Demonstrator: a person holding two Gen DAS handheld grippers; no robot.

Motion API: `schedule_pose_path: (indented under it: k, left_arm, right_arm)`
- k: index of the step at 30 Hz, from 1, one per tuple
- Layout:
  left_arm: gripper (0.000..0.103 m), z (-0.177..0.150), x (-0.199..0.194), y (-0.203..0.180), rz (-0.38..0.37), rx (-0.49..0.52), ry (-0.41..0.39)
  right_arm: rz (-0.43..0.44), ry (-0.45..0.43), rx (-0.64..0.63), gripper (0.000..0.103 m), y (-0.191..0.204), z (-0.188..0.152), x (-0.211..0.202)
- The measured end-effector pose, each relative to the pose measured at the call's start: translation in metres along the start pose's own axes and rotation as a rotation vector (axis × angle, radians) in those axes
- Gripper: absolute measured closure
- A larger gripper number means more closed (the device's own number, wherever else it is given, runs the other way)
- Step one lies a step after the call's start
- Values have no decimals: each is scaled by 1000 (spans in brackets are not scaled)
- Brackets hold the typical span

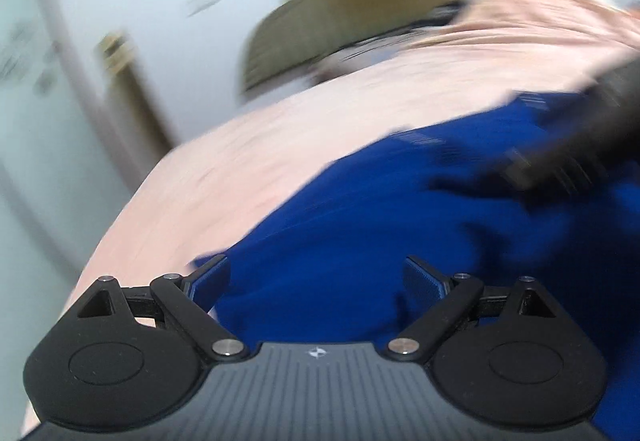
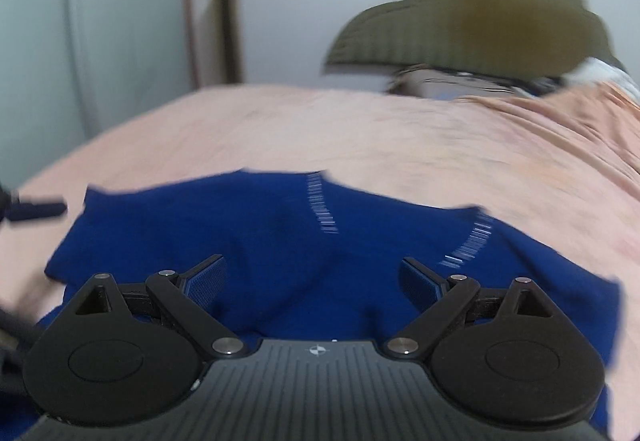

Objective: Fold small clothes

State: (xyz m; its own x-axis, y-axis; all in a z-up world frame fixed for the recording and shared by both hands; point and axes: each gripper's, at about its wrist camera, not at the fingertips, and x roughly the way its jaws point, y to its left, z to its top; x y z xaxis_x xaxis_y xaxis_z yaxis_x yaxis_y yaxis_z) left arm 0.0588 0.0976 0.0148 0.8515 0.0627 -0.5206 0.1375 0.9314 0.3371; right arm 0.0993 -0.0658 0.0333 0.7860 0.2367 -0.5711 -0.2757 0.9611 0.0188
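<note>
Blue knit garment (image 2: 280,249) lay spread crosswise on the pink bedsheet (image 2: 360,129), olive cushion (image 2: 472,13) beyond, with left gripper (image 1: 316,281) and right gripper (image 2: 312,281) both spread wide, holding nothing.

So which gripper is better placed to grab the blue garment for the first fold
Probably the left. The left gripper, jaws open, sits at the edge of the blue garment by the pink sheet. The right gripper, also open, hovers mid-cloth, far from any edge.

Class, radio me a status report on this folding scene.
Left gripper and right gripper: jaws open, empty. Blue garment rumpled on pink sheet. Nothing in the way.
</note>
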Motion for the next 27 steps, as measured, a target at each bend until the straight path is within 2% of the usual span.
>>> schedule_pose_path:
  k: [2, 5, 7, 11, 13, 14, 15, 16, 19, 21, 23, 27]
  left_arm:
    - [9, 1, 18, 20, 24, -98, 64]
    - [9, -5, 35, 35, 16, -156, 128]
    - [9, -9, 38, 33, 4, -147, 134]
    - [9, -23, 25, 32, -2, -124, 120]
    - [9, -21, 30, 33, -18, -144, 128]
    - [9, -20, 34, 33, -25, -156, 135]
    - [9, -20, 34, 35, -31, -169, 141]
    - [9, -17, 37, 36, -35, -175, 146]
    - [9, -17, 31, 39, -23, -174, 143]
    - [9, -18, 25, 38, 0, -156, 127]
    - [9, -18, 16, 36, 19, -131, 108]
    - [9, -16, 7, 31, 30, -99, 82]
  right_arm:
    - [-25, 47, -69, 8, 19, 4, 23]
    - [-156, 101, -161, 8, 35, -3, 47]
    - [-255, 58, -86, 7, 22, -5, 38]
    - [-388, -49, 221, 5, -38, -15, -5]
    - [-498, -105, 314, 2, -60, -21, -26]
    - [-504, -132, 347, 2, -69, -25, -34]
    - [-465, -153, 380, 1, -76, -25, -40]
    - [-387, -155, 407, 1, -83, -24, -42]
    - [-125, -92, 478, 7, -102, -22, -30]
    - [-15, -44, 550, 11, -114, -22, -16]
    - [65, -11, 596, 18, -121, -24, -3]
    - [110, 38, 602, 39, -120, -18, 24]
